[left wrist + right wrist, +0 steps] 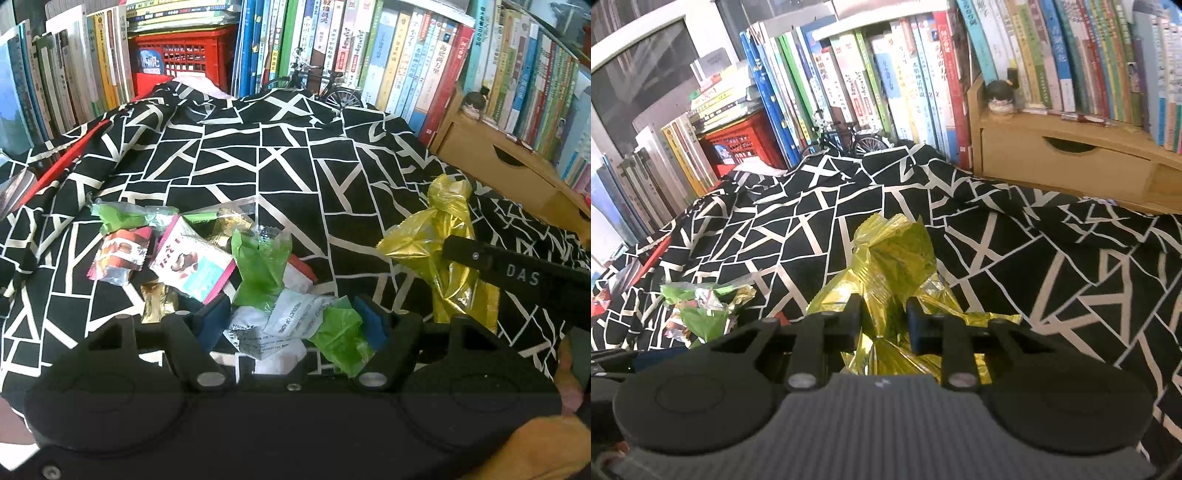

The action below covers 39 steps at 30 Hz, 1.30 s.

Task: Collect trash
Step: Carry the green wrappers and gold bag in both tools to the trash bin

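A pile of trash lies on the black-and-white patterned cloth point(280, 158): green plastic scraps point(258, 262), a pink-edged snack packet point(192, 258), a red wrapper point(118, 254), gold foil bits point(159, 299) and crumpled white wrappers point(273, 328). My left gripper point(291, 325) is open, its blue pads on either side of the white wrappers and a green scrap. My right gripper point(884, 319) is shut on a crinkled gold foil bag point(897, 251), which stands upright to the right of the pile. The same gold foil bag point(443, 240) and a right gripper finger point(517, 273) show in the left wrist view.
Rows of books point(406, 62) line the back and left. A red crate point(184, 55), a small model bicycle point(325, 88) and a wooden drawer box point(1071, 162) with a figurine point(1001, 96) border the cloth. A red stick point(62, 166) lies at far left. A person's hand point(569, 376) is at lower right.
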Motion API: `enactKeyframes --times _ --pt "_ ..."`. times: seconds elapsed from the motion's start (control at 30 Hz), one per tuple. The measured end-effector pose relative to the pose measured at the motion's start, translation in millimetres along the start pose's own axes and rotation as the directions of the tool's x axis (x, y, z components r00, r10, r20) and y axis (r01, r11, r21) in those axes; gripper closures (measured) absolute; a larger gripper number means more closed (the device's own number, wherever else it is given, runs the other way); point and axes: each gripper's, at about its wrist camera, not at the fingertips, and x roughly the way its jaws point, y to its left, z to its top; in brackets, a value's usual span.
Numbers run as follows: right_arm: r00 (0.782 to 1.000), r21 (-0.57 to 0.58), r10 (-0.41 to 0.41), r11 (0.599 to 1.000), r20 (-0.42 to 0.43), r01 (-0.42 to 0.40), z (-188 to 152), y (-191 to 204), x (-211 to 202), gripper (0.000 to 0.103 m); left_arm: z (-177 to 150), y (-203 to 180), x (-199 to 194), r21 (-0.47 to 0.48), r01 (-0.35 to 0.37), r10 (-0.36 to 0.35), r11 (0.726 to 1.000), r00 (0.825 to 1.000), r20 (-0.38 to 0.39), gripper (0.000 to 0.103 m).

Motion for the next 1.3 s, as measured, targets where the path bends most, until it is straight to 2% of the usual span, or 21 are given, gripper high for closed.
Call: enactKeyframes --times 0.4,0.77,1.07,1.17,1.3 --pt "1.000 0.011 -0.006 1.000 0.017 0.006 -30 10 -40 0.074 -29 0 -36 0.024 0.002 -0.003 1.000 1.000 0.022 0.034" --pt "0.995 0.054 -0.083 0.995 0.061 0.080 -73 26 -96 0.074 -76 17 -78 0.068 0.057 -0.060 0.996 0.997 0.045 0.034" --pt "0.973 0.091 -0.187 0.980 0.136 0.176 -142 65 -171 0.074 -131 59 -141 0.116 0.129 -0.140 0.985 0.987 0.085 0.035" --pt "0.970 0.117 -0.199 0.976 0.137 0.184 -166 75 -191 0.074 -155 72 -163 0.148 0.124 -0.139 0.981 0.986 0.091 0.034" --pt "0.972 0.116 -0.192 0.977 0.132 0.177 -196 91 -216 0.074 -188 87 -187 0.145 0.122 -0.135 0.982 0.987 0.083 0.035"
